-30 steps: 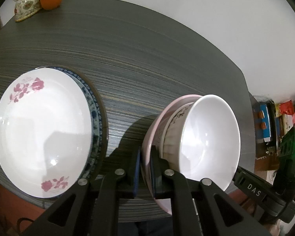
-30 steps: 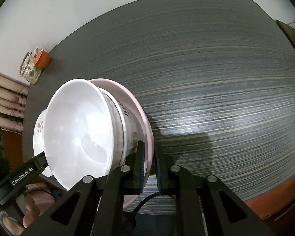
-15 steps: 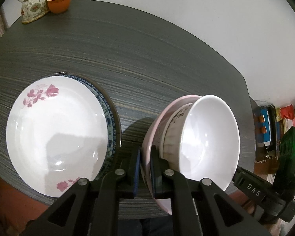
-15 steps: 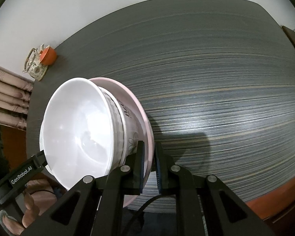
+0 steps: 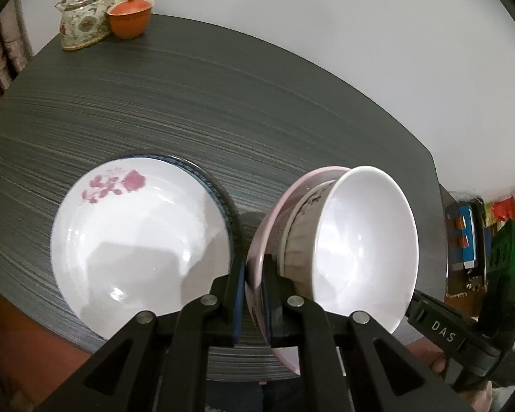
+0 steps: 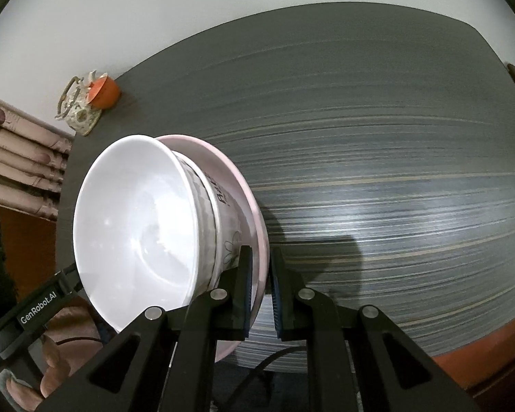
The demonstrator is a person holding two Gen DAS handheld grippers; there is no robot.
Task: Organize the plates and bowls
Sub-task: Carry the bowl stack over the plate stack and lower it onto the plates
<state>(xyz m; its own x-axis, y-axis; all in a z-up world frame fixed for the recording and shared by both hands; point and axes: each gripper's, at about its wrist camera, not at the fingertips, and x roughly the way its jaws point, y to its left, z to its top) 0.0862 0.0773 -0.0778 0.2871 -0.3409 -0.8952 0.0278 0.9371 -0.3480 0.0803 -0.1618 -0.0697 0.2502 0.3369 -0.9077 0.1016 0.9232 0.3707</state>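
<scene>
While only the left wrist view is showing the flowered plate [image 5: 137, 250] lying on the counter [image 5: 223, 110], left hand-held gripper [image 5: 254, 295] and right hand-held gripper [image 6: 259, 292] are each clamping opposite rims of the pink plate [image 5: 267, 219] carrying stacked bowls [image 5: 360, 250].

Pink plate [image 5: 274, 213], white bowl [image 5: 364, 250], red-flowered white plate [image 5: 137, 240], dark streaked table [image 5: 223, 103].

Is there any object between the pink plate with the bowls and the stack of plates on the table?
Nothing visible. Beside the held pink plate, only bare table separates it from the plate stack. The teapot stands far back.
</scene>
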